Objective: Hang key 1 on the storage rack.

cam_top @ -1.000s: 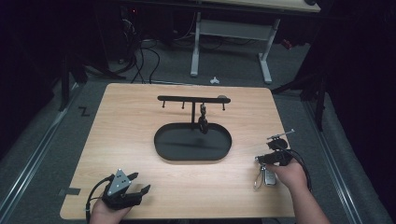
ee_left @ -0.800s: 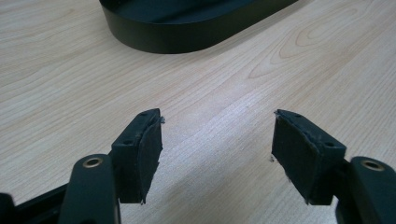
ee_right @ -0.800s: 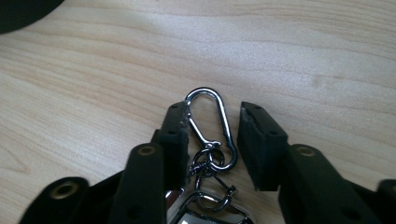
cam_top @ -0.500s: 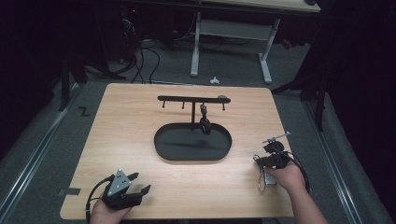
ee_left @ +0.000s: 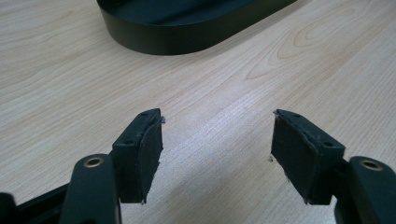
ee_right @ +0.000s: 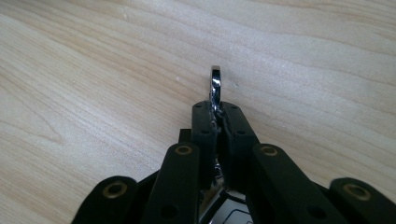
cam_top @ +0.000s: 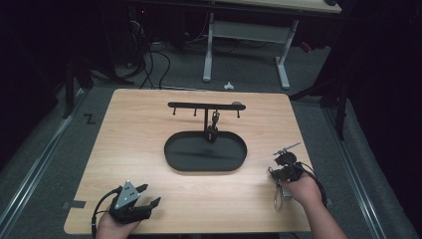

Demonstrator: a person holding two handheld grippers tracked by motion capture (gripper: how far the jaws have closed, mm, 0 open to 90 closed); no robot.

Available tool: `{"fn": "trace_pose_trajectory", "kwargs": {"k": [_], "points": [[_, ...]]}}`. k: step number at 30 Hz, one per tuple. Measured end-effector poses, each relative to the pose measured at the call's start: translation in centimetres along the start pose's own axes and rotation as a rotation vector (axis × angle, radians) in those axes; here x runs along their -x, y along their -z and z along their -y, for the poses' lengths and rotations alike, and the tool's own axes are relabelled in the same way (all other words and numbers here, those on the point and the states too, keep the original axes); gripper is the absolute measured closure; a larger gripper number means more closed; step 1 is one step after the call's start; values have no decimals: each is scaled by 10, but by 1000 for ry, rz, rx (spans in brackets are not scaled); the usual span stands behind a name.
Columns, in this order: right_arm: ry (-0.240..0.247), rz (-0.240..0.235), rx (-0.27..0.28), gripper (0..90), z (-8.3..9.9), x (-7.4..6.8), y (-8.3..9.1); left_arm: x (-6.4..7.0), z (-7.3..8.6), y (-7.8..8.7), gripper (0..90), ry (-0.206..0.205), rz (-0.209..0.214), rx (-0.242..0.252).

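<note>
Right hand-held gripper (ee_right: pixel 217 116): clamped on metal key ring (ee_right: pixel 215 86), ring edge-on.
Stand (cam_top: pixel 206 105): far-left of it; right nearer.
Left hand-held gripper (ee_left: pixel 217 140): wide open, empty.

Pale matt wood-grain table (cam_top: pixel 149 149); matt black oval tray (cam_top: pixel 179 162); glossy polished metal ring (ee_right: pixel 215 84).

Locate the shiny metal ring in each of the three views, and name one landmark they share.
High view: metal ring at lower right, just below the right gripper.
Left gripper view: looks elsewhere, over open jaws at the black tray.
Right gripper view: centre, pinched edge-on between shut jaws.
Shared landmark: the wooden tabletop.
</note>
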State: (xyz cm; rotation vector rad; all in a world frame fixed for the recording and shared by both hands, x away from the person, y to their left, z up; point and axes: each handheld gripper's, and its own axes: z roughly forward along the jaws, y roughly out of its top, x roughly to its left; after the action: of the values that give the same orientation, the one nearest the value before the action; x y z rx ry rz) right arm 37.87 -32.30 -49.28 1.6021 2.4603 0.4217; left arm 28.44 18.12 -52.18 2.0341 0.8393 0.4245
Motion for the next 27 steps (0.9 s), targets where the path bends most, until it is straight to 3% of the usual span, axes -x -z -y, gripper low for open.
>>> {"fn": "trace_pose_trajectory", "kwargs": {"k": [10,14,20,25,27], "points": [[37,65,-92,855,-12,-11,-1,0,0,0,341,0,2,4],[41,63,-108,855,-14,-10,-1,-1,0,1,341,-2,3,4],[32,17,-123,857,-15,-8,-1,-1,-1,0,341,-5,4,5],[30,33,-152,860,-20,-10,-1,1,0,0,341,-6,5,5],[23,15,-156,860,-21,-10,-1,1,0,1,341,-9,4,5]]}}
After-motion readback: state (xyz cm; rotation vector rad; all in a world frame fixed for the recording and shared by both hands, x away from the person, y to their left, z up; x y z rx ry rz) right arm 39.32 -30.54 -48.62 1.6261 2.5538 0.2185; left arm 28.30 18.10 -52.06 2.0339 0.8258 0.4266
